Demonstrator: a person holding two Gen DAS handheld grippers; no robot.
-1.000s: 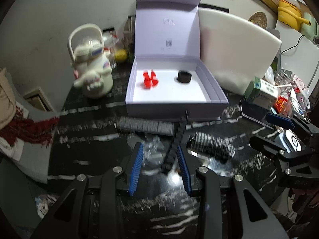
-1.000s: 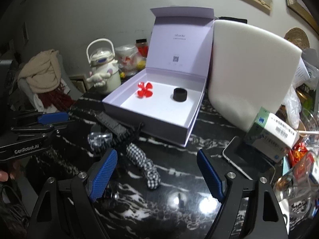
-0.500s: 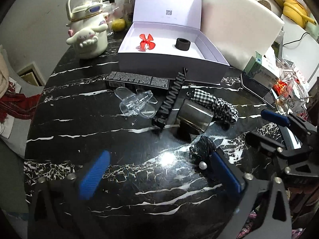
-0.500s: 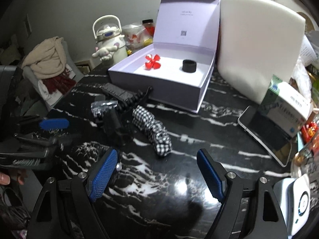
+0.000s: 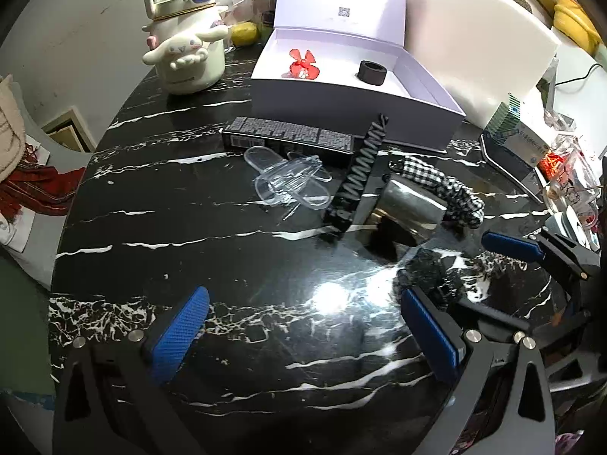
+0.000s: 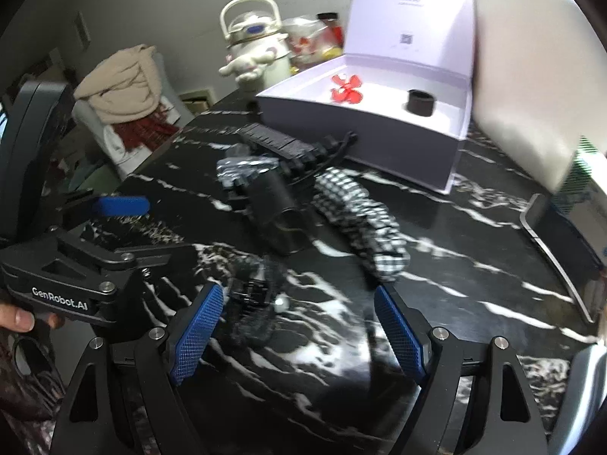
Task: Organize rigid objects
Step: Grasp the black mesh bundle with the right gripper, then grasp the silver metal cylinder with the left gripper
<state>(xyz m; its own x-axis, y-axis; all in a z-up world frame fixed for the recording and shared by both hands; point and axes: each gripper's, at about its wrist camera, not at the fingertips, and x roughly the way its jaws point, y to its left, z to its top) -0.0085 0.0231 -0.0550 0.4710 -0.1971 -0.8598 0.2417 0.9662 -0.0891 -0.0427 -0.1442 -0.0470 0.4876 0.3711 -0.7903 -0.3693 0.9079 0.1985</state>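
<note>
— Hovering between picks: my left gripper (image 5: 303, 326) and right gripper (image 6: 299, 326) both stood wide, holding nothing.

— Which piece was next?

— I judged the black comb clip (image 5: 360, 174), lying on the marble table (image 5: 151, 227) just before the lilac box (image 5: 341, 91), long axis pointing toward it. It would need a crosswise pinch.

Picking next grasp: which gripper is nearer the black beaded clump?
Right. The clump lies just ahead of the right gripper, by its left finger; left gripper sits left of it.
</note>
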